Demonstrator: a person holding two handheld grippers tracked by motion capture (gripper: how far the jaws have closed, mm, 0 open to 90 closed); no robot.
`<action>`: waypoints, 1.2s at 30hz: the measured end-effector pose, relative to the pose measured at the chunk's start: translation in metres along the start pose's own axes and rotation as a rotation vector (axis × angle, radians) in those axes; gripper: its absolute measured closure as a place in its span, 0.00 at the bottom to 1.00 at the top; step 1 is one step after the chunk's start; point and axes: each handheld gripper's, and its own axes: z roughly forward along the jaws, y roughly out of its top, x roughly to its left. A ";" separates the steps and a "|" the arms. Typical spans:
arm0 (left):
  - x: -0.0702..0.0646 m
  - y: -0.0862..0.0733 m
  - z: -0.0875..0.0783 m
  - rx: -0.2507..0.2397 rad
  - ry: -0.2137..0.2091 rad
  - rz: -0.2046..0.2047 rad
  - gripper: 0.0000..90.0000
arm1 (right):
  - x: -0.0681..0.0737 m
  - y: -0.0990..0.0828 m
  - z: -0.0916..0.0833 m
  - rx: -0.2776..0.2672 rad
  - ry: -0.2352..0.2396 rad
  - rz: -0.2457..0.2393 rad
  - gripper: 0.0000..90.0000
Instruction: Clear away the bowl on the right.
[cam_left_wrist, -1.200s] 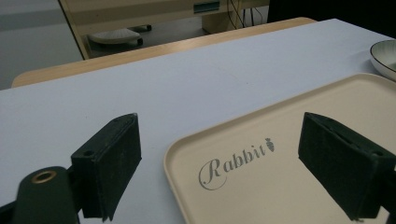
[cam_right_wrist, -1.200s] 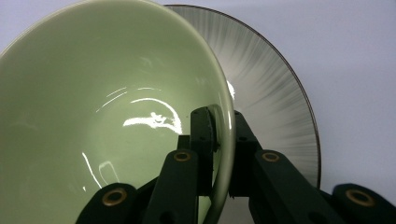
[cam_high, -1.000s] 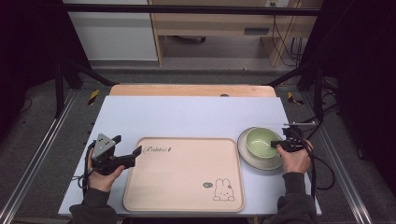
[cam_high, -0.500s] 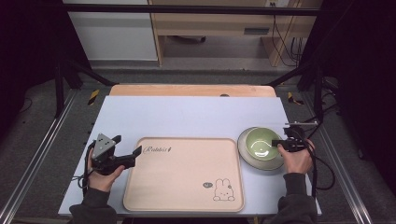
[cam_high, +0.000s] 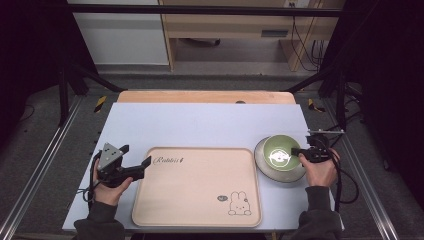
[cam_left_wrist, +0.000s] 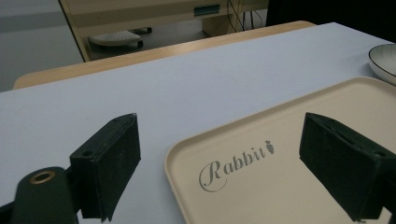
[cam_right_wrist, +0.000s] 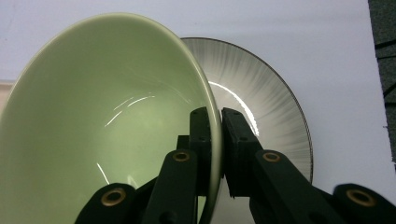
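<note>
A pale green bowl (cam_high: 281, 152) is tilted over a grey ribbed plate (cam_high: 264, 169) at the table's right side. My right gripper (cam_high: 296, 151) is shut on the bowl's right rim. In the right gripper view its fingertips (cam_right_wrist: 219, 116) pinch the thin wall of the bowl (cam_right_wrist: 102, 116), one pad inside and one outside, with the plate (cam_right_wrist: 266, 98) beneath. A beige rabbit-print tray (cam_high: 197, 190) lies at the front centre. My left gripper (cam_high: 135, 157) rests open by the tray's near-left corner. In the left gripper view its jaws (cam_left_wrist: 224, 126) stand wide apart over the tray (cam_left_wrist: 289, 186) corner, holding nothing.
A light blue mat (cam_high: 200, 125) covers the wooden table (cam_high: 200, 96). Black frame posts stand at both sides, and cables hang at the far right. The plate's rim (cam_left_wrist: 383, 60) peeks in at the right edge of the left gripper view.
The green bowl has tipped a little in the right gripper's hold, and a bright glare now shows inside it. The left hand has kept still.
</note>
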 end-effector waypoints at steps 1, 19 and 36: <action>0.000 0.000 0.000 0.000 0.000 0.000 0.13 | 0.000 0.000 -0.001 -0.007 0.000 -0.010 0.93; 0.002 0.001 -0.001 -0.006 0.000 -0.008 0.13 | 0.017 0.004 -0.021 -0.061 0.038 -0.052 0.93; 0.001 0.001 -0.001 -0.011 -0.001 -0.009 0.13 | 0.043 0.007 -0.032 -0.082 0.090 -0.132 0.93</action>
